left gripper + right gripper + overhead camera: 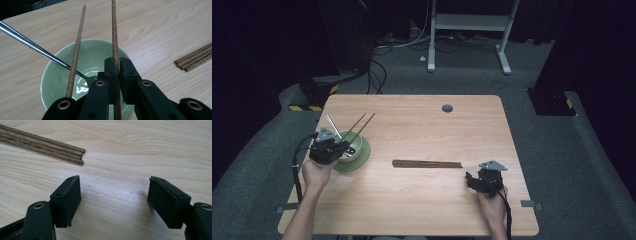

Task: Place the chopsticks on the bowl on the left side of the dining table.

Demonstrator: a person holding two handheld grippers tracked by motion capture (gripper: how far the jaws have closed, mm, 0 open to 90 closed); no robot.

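Observation:
A pale green bowl (pixel 357 154) (pixel 56 75) stands near the table's left edge. It holds a metal spoon (pixel 332 124) (pixel 32 45) and a wooden chopstick (pixel 356 122) (pixel 76 50) leaning on its rim. My left gripper (pixel 341 147) (pixel 118 62) hovers over the bowl, shut on a second chopstick (pixel 366 123) (pixel 114 35) that points away across the bowl. A bundle of several dark chopsticks (pixel 427 164) (pixel 195 57) (pixel 45 145) lies flat mid-table. My right gripper (pixel 470 178) (pixel 114 182) stands open low over bare wood, right of the bundle's end, holding nothing.
The wooden table (pixel 422 125) has a grey round cable hole (pixel 447 108) near its far edge. Beyond the table stand a white desk frame (pixel 469 22), floor cables and dark equipment. Bare wood lies between the bowl and the bundle.

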